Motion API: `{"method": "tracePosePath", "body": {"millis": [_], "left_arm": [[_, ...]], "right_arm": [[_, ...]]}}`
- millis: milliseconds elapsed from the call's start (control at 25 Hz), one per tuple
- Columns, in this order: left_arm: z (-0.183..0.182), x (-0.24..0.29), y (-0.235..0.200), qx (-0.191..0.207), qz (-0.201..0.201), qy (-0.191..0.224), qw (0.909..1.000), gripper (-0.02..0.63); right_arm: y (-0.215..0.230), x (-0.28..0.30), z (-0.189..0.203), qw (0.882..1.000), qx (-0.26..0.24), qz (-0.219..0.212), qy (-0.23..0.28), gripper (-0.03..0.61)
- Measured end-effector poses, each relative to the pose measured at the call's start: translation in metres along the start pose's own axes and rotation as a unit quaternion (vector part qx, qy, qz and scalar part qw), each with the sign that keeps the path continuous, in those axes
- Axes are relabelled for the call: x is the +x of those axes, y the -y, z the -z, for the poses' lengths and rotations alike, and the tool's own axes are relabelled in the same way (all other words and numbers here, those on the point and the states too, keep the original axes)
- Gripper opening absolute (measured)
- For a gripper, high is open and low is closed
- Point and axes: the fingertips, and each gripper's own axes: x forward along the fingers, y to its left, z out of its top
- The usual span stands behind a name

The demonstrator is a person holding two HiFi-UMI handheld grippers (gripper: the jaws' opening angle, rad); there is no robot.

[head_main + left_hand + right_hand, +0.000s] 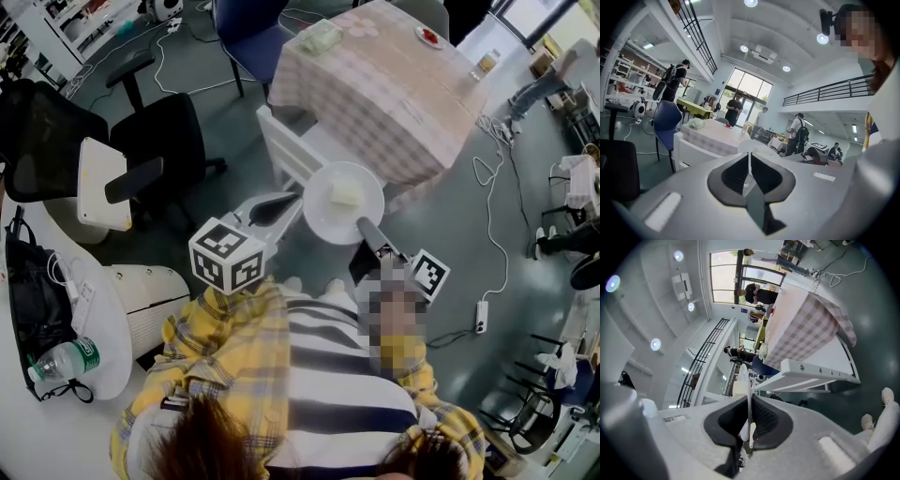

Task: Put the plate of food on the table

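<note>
Round white plate (pixel 328 214) carried in the air between two hand-held grippers, short of the surface (pixel 375 84) under its pink checked cloth.

The left hand-held gripper (pixel 298 200) is clamped on the plate's left rim and the right hand-held gripper (pixel 361 225) on its near right rim. In each gripper view the thin rim stands pinched between the dark pads. Holding it at two sides probably keeps it level, so the pale block of food (pixel 345 193) does not slide. The plate hangs over the grey floor (pixel 450 234) just beside a white chair (pixel 286 150), with the surface beyond; it looks to need carrying forward before lowering.
</note>
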Motion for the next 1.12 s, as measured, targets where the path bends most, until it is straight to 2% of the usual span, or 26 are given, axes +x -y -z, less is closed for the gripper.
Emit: {"method": "tracePosePath", "body": {"millis": [480,680,880,1120], "left_arm": [[-0.016,0.036,-0.013,0.017,0.015,-0.004,0.9997,0.012],[-0.037,0.071,-0.018,0.015,0.003,0.001,0.9999,0.014],[-0.052,0.089,-0.036,0.015,-0.02,0.009,0.9997,0.015],[-0.07,0.114,-0.053,0.017,-0.047,0.006,0.9988,0.018]], "right_arm": [[-0.001,0.028,-0.039,1.0,-0.002,-0.009,0.009,0.015],[-0.006,0.043,-0.074,1.0,0.002,-0.017,-0.001,0.015],[-0.005,0.064,-0.09,0.999,0.002,-0.025,-0.028,0.015],[-0.004,0.088,-0.123,0.999,0.012,-0.025,-0.039,0.015]]}}
